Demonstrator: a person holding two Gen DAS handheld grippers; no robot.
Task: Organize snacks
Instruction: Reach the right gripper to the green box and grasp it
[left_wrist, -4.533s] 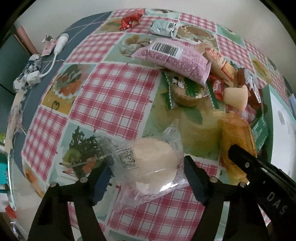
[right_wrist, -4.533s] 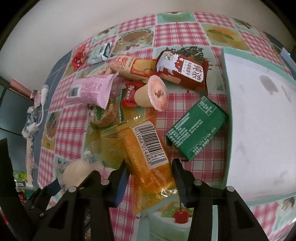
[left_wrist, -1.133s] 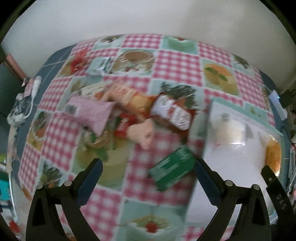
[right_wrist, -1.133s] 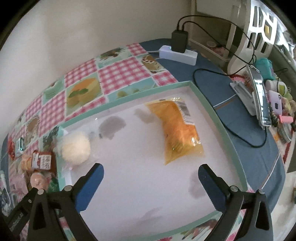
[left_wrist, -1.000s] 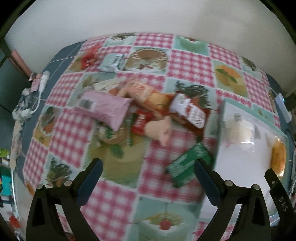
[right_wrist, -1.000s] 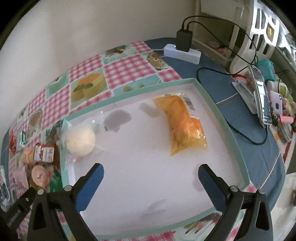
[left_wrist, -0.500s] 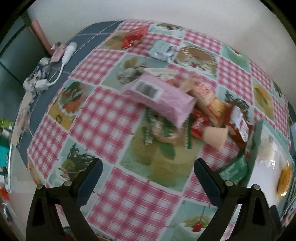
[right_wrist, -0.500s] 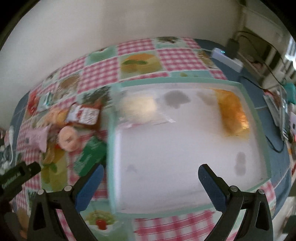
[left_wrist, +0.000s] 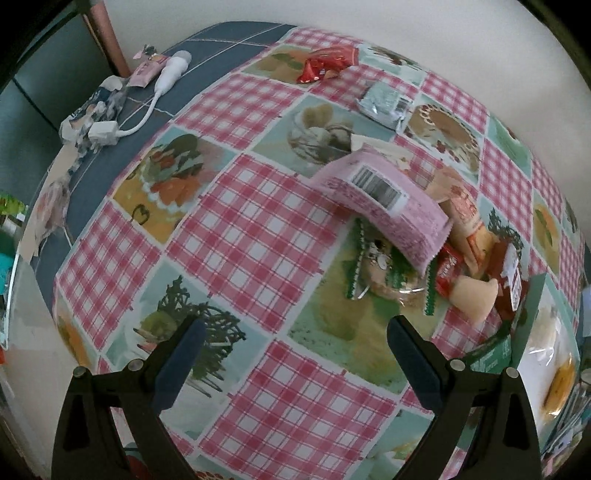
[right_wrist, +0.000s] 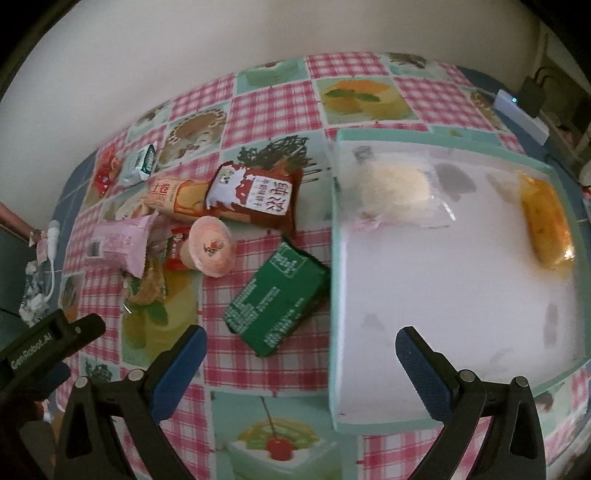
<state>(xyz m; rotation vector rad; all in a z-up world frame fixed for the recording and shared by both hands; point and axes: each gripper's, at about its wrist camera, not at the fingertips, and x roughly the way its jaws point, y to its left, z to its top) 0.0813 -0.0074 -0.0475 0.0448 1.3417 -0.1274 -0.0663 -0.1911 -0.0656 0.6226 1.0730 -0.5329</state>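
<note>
Both grippers empty, fingers spread wide: left gripper (left_wrist: 293, 334) over bare checked surface (left_wrist: 236, 236), right gripper (right_wrist: 301, 343) over the near-left corner of the tray (right_wrist: 334, 280). In the tray: a round pale bun in clear wrap (right_wrist: 393, 186) at the far-left corner and an orange snack bag (right_wrist: 546, 225) along the right wall, long axis running near to far; print on both too blurred to read. The rest is piled on the surface left of the tray: green pack (right_wrist: 279, 297) lying diagonally with small white print, unreadable; red-brown pack (right_wrist: 255, 195) with large Chinese characters; jelly cup (right_wrist: 210, 245) on its side, lid toward the camera; pink pack (left_wrist: 384, 201) barcode up, long axis diagonal, covering part of a green-edged cookie wrapper (left_wrist: 388, 273). The left gripper's body, at the edge of the right view, reads "GenRobot.AI".
</note>
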